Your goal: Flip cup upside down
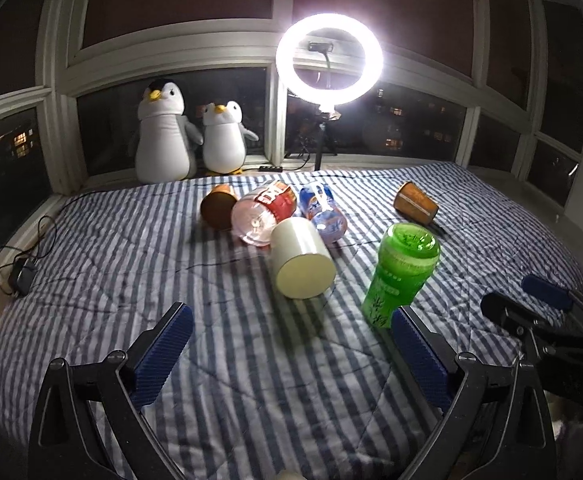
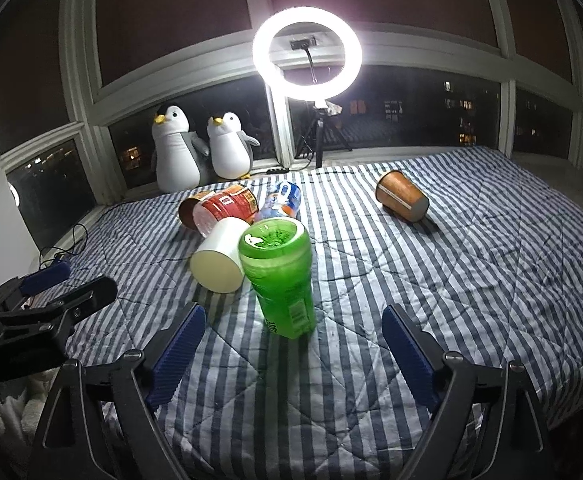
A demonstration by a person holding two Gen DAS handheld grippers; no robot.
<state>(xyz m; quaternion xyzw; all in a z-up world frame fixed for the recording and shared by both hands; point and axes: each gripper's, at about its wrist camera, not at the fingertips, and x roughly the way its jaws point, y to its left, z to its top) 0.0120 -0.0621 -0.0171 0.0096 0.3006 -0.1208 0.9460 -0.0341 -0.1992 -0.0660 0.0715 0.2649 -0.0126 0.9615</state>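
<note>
Both the left gripper (image 1: 291,340) and right gripper (image 2: 293,338) gape wide, empty; green cup (image 2: 279,280) stands inverted at 12 o'clock on the bed (image 2: 451,280).

Under your grippers, the striped quilt (image 2: 411,264) reads as soft matt cloth, stitched and lightly creased. Your green bottle (image 2: 281,276) is translucent glossy plastic, catching the lamp. Beside it, the white cup (image 2: 221,260) looks smooth and matt, paper or plastic, you can't tell which. Far right, the brown cup (image 2: 403,196) looks like dull paper. The two far penguins (image 1: 187,136) are plush fabric. Your finger pads (image 1: 163,356) show ribbed blue rubbery faces on black, slightly shiny frames.
</note>
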